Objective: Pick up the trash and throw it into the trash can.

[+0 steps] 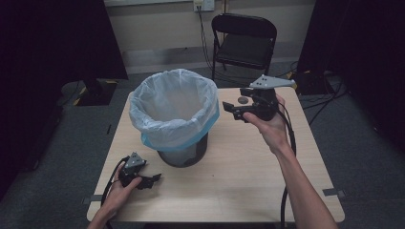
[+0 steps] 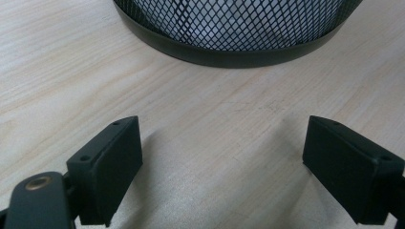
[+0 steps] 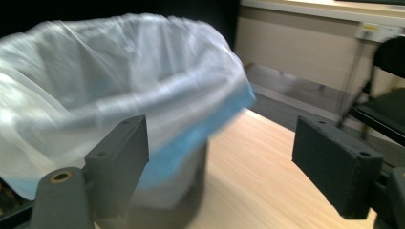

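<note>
Sitting mid-frame on the table (image 1: pixel 267 171), the bin (image 1: pixel 174 114), bag rim just left of the raised, wide-open right gripper (image 1: pixel 234 110), left gripper (image 1: pixel 152 179) resting open and empty lower left.

This looks like a test room or lab set up for recording, not a home. At the top middle of the high view, 1 black folding chair (image 1: pixel 244 42) stands by a plain wall with a plug socket (image 1: pixel 204 5). Black curtains (image 1: pixel 52 43) hang at the upper left and upper right. Cables (image 1: pixel 321 98) lie on the grey carpet (image 1: pixel 57 157) around 1 small wooden table (image 1: pixel 239 176).
</note>
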`<state>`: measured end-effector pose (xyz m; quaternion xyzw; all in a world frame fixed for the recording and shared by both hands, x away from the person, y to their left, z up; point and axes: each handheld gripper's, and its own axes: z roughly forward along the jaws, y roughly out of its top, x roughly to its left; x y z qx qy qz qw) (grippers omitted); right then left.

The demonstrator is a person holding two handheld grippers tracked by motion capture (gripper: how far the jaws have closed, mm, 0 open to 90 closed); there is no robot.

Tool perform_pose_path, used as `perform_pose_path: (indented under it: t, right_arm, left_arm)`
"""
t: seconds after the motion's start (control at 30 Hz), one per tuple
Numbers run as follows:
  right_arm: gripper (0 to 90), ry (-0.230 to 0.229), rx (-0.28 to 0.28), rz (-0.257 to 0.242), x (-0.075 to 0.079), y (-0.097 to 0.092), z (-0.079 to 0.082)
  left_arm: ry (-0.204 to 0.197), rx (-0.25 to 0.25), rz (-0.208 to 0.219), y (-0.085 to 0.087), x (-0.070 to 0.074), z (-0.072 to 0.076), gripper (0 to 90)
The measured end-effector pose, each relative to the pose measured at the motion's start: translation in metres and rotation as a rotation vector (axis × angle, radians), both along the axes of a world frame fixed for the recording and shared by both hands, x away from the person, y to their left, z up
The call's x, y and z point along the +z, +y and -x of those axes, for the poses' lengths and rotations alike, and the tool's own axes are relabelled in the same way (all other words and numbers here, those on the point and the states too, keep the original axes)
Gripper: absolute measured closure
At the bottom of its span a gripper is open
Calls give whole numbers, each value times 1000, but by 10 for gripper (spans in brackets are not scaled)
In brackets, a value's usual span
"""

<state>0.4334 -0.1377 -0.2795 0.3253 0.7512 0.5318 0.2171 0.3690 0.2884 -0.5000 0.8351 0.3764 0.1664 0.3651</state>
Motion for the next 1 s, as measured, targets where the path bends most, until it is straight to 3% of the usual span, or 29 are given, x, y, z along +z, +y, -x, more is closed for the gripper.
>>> perform_pose_path:
  t: [0.2, 1.0]
  right_arm:
    - [195, 27, -36, 28, -22, -12, 13]
    - [155, 116, -151, 81, -85, -49, 51]
  left_arm:
    - [0, 0, 0, 0, 0, 0, 126]
    - [-1, 4, -8, 0, 0, 0, 126]
